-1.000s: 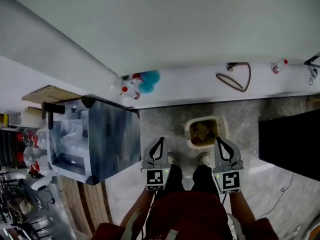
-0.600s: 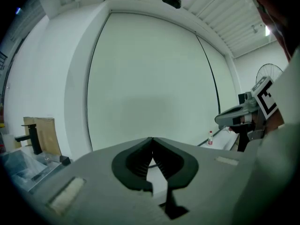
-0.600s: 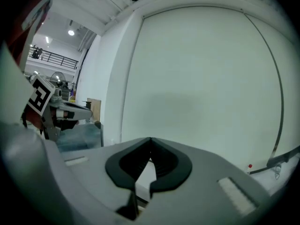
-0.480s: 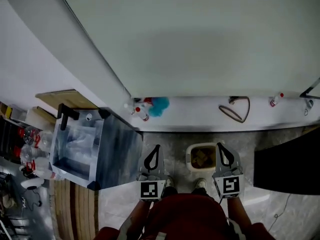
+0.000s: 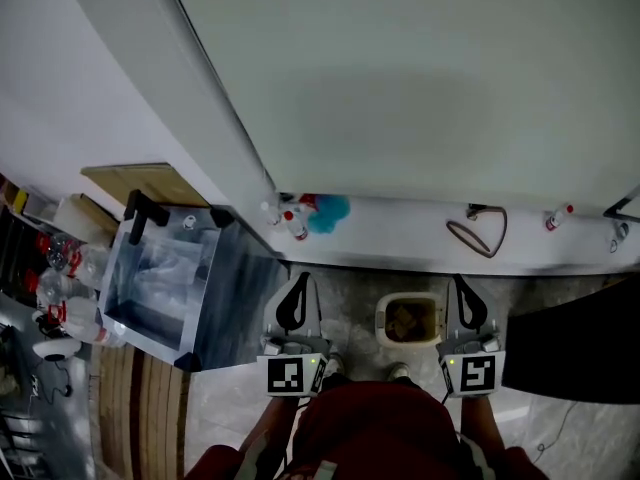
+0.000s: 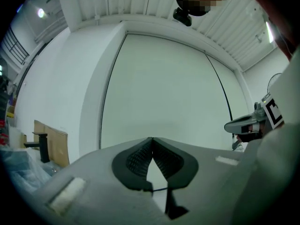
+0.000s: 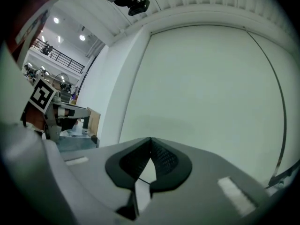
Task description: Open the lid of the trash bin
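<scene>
Item 1. My left gripper (image 5: 299,280): held low at 7 o'clock in the head view. Its own view shows the jaws together at the tips, with nothing between them, pointing at a pale wall panel (image 6: 159,88).

Item 2. My right gripper (image 5: 459,281): at 5 o'clock in the head view, level with the left one and well apart from it. The jaws are closed tip to tip and hold nothing.

Item 3. Trash bin (image 5: 380,320): small, cream-rimmed, standing on the grey speckled floor (image 5: 350,288) between the two grippers, at 12 o'clock from my shoes (image 5: 398,371). Neither gripper touches it. Brown material shows inside the rim. I cannot tell how the lid stands.

Item 4. White ledge (image 5: 400,243): runs along the foot of the wall at 12 o'clock from the bin. It carries:
- spray bottles (image 5: 292,220) and a blue object (image 5: 331,209) at its 9 o'clock end;
- a looped cable (image 5: 478,230) toward 3 o'clock.

Item 5. Dark box (image 5: 240,303): at 9 o'clock from the left gripper, with clear plastic (image 5: 160,273) in its open side.
</scene>
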{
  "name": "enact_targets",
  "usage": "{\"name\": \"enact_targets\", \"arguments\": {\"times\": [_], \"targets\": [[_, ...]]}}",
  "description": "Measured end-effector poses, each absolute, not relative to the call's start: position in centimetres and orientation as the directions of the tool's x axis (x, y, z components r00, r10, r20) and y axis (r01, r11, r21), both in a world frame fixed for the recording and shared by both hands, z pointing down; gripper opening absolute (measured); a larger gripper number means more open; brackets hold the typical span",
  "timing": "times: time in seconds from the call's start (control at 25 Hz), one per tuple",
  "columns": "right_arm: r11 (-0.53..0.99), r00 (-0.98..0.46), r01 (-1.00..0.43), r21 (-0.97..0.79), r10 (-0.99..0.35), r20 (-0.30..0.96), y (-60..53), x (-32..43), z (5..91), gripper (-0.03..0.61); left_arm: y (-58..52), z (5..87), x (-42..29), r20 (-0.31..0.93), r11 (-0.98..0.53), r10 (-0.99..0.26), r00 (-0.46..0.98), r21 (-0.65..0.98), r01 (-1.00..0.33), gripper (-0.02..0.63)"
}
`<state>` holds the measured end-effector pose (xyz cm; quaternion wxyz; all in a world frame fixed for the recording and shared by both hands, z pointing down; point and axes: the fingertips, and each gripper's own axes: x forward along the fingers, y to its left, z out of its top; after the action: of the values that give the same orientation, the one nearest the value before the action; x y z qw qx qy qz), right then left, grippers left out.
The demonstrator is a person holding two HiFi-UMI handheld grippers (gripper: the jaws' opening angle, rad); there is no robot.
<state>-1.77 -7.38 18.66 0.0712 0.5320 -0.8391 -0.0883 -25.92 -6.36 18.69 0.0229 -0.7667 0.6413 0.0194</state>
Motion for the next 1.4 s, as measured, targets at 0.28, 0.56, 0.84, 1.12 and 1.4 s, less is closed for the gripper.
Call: {"name": "enact_targets", "arguments": {"times": [0.28,0.56,0.84,1.12,1.4], "targets": [[0.394,-0.413,-0.900,0.186,-0.908,-0.073,-7.0,-1.7,13.7,0.000,-5.5,14.1,-25.9,-0.172,-0.133,-0.973,0.154,-0.128,-0.983,0.002],[0.393,-0.429,-0.890,0.230,-0.894,-0.131,-6.8,-0.8,12.5,0.000,-5.2,12.9,-24.5,-0.198,-0.147,-0.964,0.178,-0.163,-0.976,0.002],[0.371,-0.392,-0.908,0.195,-0.916,-0.083,-6.8,-0.6,13.2,-0.002,-5.6,13.4,-24.3,-0.182,-0.159,-0.965,0.187,-0.157,-0.975,0.002],[0.379,-0.404,-0.896,0.231,-0.912,-0.071,-6.7,-0.5,13.7,-0.002,-5.7,13.9,-23.9,-0.170,-0.172,-0.966,0.196,-0.149,-0.974,0.002],[0.380,-0.399,-0.896,0.230,-0.916,-0.042,-6.9,-0.7,13.9,-0.002,-5.6,14.1,-23.8,-0.155,-0.191,-0.964,0.218,-0.169,-0.967,0.002]]}}
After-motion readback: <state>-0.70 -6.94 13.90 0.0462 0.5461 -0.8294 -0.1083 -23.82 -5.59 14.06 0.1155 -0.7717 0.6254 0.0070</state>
